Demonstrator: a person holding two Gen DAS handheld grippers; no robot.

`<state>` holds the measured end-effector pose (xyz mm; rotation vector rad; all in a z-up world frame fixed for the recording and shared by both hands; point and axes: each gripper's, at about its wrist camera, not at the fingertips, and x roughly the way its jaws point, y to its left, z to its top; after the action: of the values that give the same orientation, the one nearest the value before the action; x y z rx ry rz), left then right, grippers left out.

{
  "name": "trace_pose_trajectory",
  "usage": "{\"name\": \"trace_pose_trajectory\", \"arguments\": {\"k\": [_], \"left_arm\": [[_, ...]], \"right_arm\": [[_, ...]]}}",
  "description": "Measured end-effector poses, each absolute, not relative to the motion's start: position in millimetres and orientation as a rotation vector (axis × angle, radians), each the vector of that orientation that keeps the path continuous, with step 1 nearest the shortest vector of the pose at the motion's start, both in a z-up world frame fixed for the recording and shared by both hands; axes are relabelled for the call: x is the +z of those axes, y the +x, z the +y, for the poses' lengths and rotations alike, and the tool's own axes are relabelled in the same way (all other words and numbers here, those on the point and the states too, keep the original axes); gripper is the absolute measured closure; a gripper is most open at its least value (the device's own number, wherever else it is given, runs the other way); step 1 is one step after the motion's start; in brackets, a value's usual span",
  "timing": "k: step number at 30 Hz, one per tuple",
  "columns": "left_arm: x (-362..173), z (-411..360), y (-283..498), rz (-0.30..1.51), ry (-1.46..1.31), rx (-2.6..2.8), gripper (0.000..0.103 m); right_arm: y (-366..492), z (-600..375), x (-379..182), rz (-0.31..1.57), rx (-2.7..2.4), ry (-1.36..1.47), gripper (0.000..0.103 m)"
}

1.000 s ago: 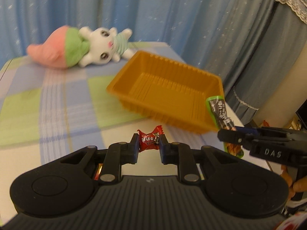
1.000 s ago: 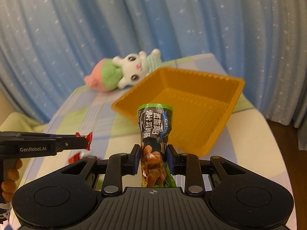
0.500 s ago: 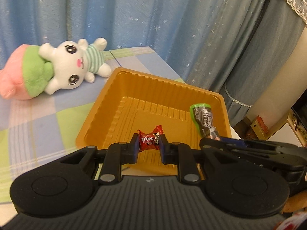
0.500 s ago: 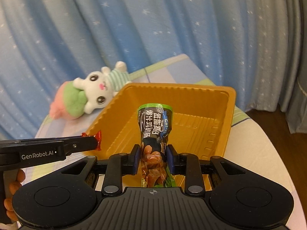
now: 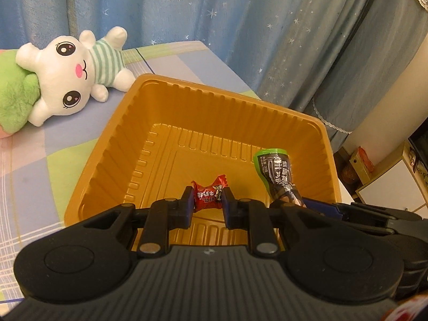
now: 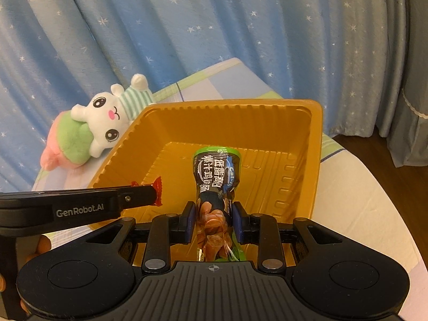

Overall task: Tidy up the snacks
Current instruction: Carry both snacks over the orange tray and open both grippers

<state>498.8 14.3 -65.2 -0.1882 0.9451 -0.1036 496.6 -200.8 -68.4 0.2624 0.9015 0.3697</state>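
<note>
**Both snacks over the tray, release coming up**

Both of my grippers have swung in from the near edge of the surface and now hang right over the orange tray [image 5: 112, 144], which fills far more of each view than it did a second ago. Left gripper [image 5: 206, 202]: fingers pinched tight on the small red candy [image 5: 209, 195], one pad on each side of its body, twisted wrapper ends flaring out beyond them. Right gripper [image 6: 214, 222]: fingers clamped around the waist of the green-and-black snack pouch [image 6: 217, 179], its flared top pointing ahead toward the tray's far wall. Nothing is lying on the tray floor yet, so by my reckoning I'm early in the job, at the drop-off.

Candy sits above the near part of the tray floor, pouch above the right side, close to that wall. From the right wrist view the left gripper's tip crosses just above the tray's left rim.

To do this well, I'd lower both a little first, since a light candy dropped from height may bounce on that ribbed floor. I'd open the left fingers cleanly and let the candy fall flat. The pouch is long, so I'd tilt it down and lay it lengthwise along the right wall rather than letting it tip over the rim. The plush rabbit [image 5: 77, 72] lies near the far edge of the checked cloth [image 5: 34, 176], well out of the way.
</note>
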Motion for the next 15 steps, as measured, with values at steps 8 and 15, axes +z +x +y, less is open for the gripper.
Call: {"name": "trace_pose_trajectory", "arguments": {"k": [8, 15], "left_arm": [[-66, 20, 504, 0.949, -0.214, -0.084, 0.074], [-58, 29, 494, 0.937, -0.227, -0.071, 0.071]], "right_arm": [[501, -203, -68, 0.899, 0.366, 0.273, 0.073], [504, -203, -68, 0.904, 0.369, 0.287, 0.073]]}}
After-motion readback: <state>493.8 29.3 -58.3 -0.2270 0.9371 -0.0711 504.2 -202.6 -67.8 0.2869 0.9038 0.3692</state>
